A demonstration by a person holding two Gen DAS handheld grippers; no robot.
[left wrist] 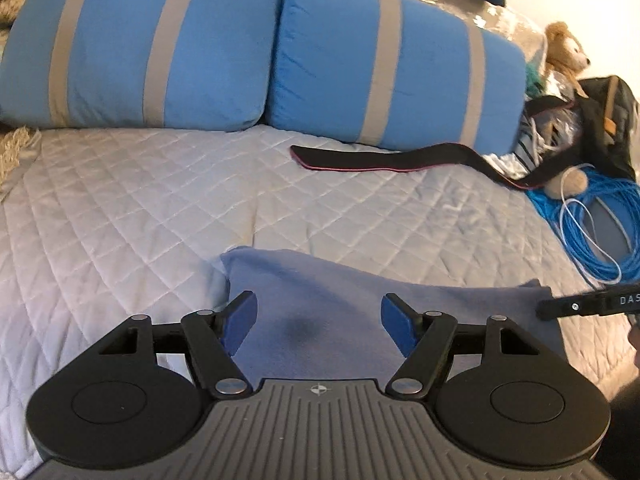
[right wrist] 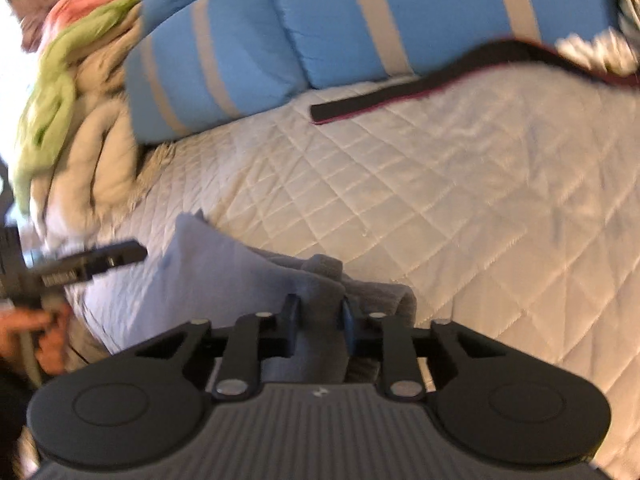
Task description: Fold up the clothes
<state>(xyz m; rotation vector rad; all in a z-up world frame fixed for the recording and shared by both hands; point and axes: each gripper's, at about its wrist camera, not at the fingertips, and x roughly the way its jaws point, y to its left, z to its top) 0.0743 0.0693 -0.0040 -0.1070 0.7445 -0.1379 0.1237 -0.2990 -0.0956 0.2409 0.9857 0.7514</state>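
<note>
My right gripper (right wrist: 319,314) has its jaws pinched on a bunched fold of the lavender garment (left wrist: 320,320), near the bed's front edge; gripping only that ridge, I risk dragging layers crooked. My left gripper (left wrist: 319,320) hangs over the cloth, jaws apart, holding nothing, so that side could slump. The garment seems to run lengthwise across the quilt (left wrist: 160,200), parallel to the blue pillows (left wrist: 140,48) beyond.

- Left gripper (left wrist: 319,322): black linkage arms, silver pivot screws, blue fingers (left wrist: 240,326), ribbed grey body with a small compass-like mark.
- Right gripper (right wrist: 319,322): same black-and-grey build, blue-faced fingers (right wrist: 347,326).
</note>
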